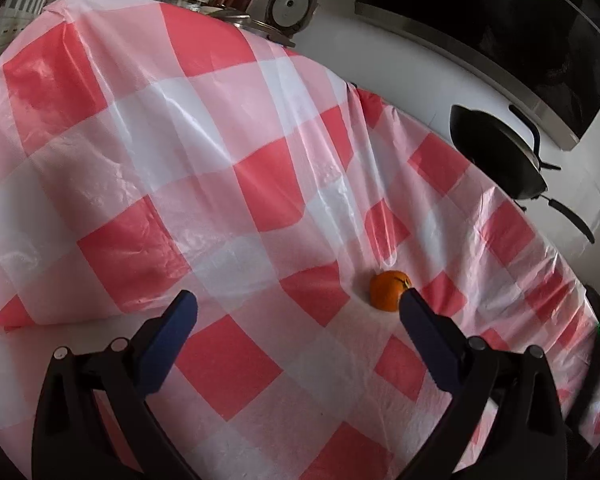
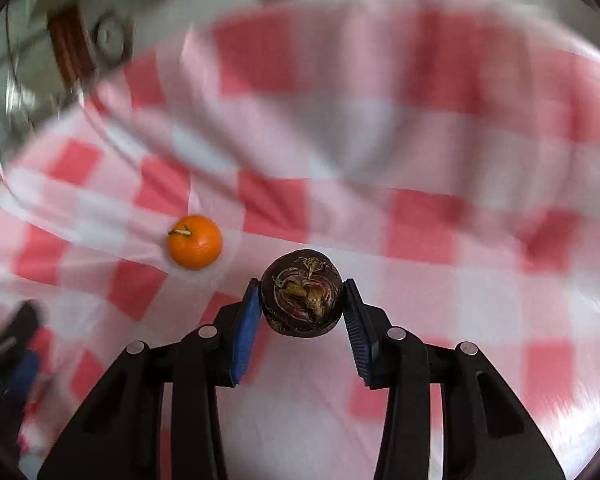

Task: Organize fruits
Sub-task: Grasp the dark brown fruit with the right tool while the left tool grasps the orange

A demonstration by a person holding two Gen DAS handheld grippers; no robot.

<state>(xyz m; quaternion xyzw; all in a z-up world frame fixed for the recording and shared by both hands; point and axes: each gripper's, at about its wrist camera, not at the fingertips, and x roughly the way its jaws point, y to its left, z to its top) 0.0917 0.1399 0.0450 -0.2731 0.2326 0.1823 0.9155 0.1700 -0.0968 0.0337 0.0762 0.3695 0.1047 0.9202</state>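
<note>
My right gripper (image 2: 302,300) jaws clamped on round, dark, leathery mangosteen (image 2: 302,294); left gripper (image 1: 298,300) jaws wide apart, glossy smooth tangerine (image 1: 388,290) beside, crinkly checkered tablecloth (image 1: 180,160).

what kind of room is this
Probably a home kitchen: a black wok sits on a white counter under a dark range hood, beside a table in a red-checked plastic cloth with an orange on it.

Left gripper (image 1: 298,304) with blue fingers (image 1: 168,340) spread wide and empty, orange (image 1: 389,289) just beyond the right fingertip, red-and-white checked tablecloth (image 1: 180,160) under the jaws, black pan (image 1: 496,152) far beyond right.
</note>
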